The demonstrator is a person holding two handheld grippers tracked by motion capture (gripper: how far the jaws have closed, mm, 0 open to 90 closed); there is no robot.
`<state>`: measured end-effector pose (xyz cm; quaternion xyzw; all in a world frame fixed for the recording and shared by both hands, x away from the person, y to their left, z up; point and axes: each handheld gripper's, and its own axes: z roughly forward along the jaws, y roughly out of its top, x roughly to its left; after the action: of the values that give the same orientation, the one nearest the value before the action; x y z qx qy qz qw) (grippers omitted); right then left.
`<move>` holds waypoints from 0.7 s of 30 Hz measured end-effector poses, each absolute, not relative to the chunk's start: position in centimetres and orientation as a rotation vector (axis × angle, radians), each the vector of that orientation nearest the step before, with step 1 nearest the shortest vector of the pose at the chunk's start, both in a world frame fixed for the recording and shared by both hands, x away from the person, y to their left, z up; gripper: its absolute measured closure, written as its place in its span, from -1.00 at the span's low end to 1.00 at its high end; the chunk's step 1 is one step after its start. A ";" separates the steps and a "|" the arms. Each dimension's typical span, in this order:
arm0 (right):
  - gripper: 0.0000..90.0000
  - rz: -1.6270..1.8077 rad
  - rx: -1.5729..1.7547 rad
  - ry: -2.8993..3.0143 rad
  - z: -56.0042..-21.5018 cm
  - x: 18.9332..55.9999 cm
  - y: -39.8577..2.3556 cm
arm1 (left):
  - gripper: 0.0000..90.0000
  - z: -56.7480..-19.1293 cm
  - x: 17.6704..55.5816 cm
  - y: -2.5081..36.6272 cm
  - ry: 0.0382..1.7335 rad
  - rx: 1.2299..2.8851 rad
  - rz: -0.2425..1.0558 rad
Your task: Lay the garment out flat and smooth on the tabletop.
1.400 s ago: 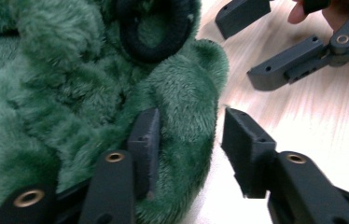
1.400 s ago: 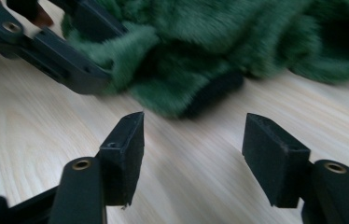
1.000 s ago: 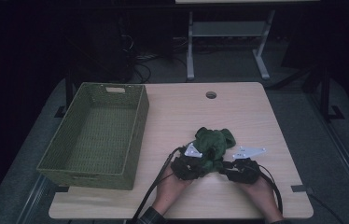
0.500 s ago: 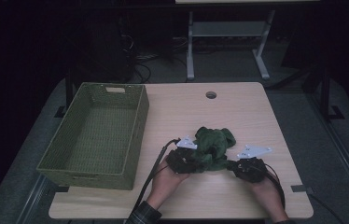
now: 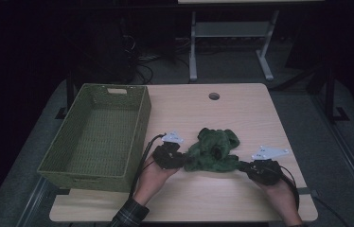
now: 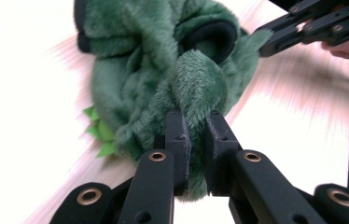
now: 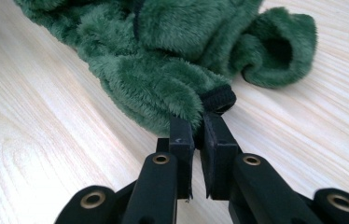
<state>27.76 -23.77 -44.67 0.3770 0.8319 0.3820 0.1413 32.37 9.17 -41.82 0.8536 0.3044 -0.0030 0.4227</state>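
While both clamp green plush garment (image 5: 213,150), L tool (image 6: 195,122), R tool (image 7: 198,125) nearly closed

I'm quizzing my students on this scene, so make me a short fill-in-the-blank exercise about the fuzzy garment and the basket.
1. The fuzzy garment is coloured ____.
2. Both the left tool and the right tool are shut on the ____.
3. The woven basket stands to the garment's ____ in the high view.
4. The garment lies on the ____, not in the basket.

Missing words: green; garment; left; table
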 end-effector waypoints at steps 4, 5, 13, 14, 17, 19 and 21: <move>0.85 1.094 1.110 2.388 -44.6 27.3 -24.6 | 0.81 -42.3 32.2 9.7 0.772 2.146 -0.006; 0.85 1.093 1.120 2.387 -44.6 27.1 -24.8 | 0.81 -42.4 32.2 9.9 0.777 2.148 -0.008; 0.85 1.073 1.173 2.375 -44.8 25.4 -26.9 | 0.88 -43.6 32.0 10.9 0.826 2.177 -0.001; 0.85 1.072 1.182 2.379 -44.8 25.2 -27.1 | 0.86 -43.7 32.0 10.9 0.828 2.186 -0.004; 0.83 1.064 1.187 2.387 -45.2 24.7 -27.5 | 0.74 -43.6 31.8 10.9 0.832 2.181 0.014; 0.78 1.057 1.185 2.377 -45.2 24.5 -27.6 | 0.65 -43.0 31.6 11.0 0.830 2.180 0.037; 0.68 1.068 1.182 2.355 -45.0 24.5 -27.8 | 0.63 -42.2 31.4 11.2 0.812 2.163 0.052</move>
<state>24.55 -27.84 -44.98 0.4111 0.8191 0.3714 0.1484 31.39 11.19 -42.15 0.8565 0.3214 0.0207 0.4033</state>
